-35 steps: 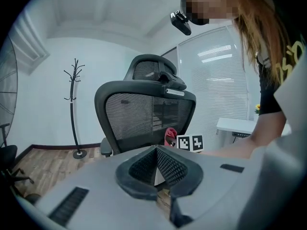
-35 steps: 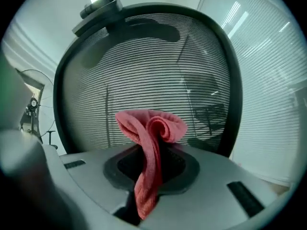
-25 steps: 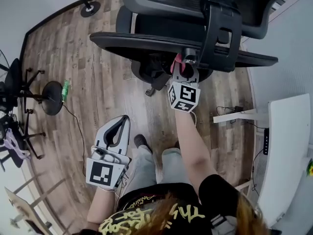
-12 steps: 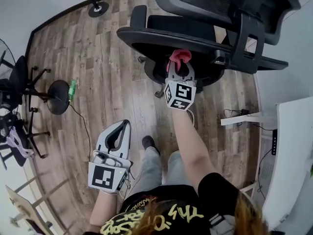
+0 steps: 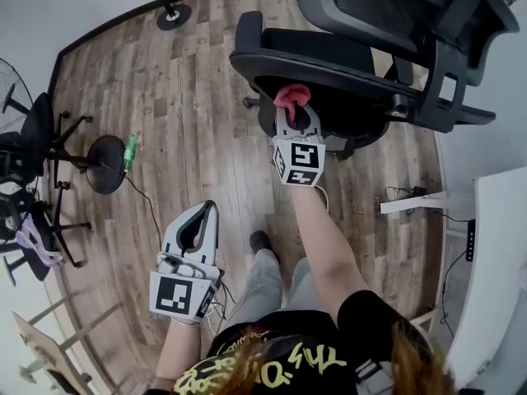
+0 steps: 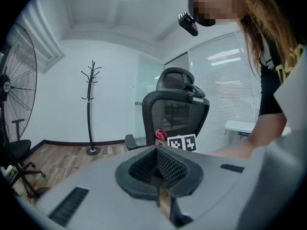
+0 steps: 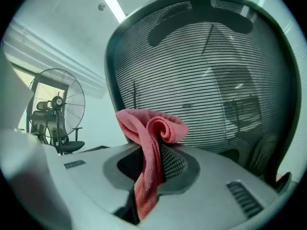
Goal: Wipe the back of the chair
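Observation:
A black mesh office chair (image 5: 346,64) stands ahead of me, its mesh back (image 7: 201,80) filling the right gripper view. My right gripper (image 5: 295,115) is shut on a pink cloth (image 5: 291,97) and sits at the edge of the seat, a short way in front of the mesh back. The cloth (image 7: 148,143) bunches up out of the jaws. My left gripper (image 5: 196,229) hangs low at my left side over the floor, shut with nothing in it. In the left gripper view the chair (image 6: 175,114) and the cloth (image 6: 160,135) show in the distance.
A coat stand (image 6: 90,109) is at the back wall. A standing fan (image 7: 58,107) and a second chair (image 5: 37,138) are to the left, with a green bottle (image 5: 129,151) on the wooden floor. A white desk (image 5: 502,262) is at the right.
The chair has swung round in the head view, shifting up and to the right. My right gripper with the cloth has risen slightly. The left gripper has hardly moved.

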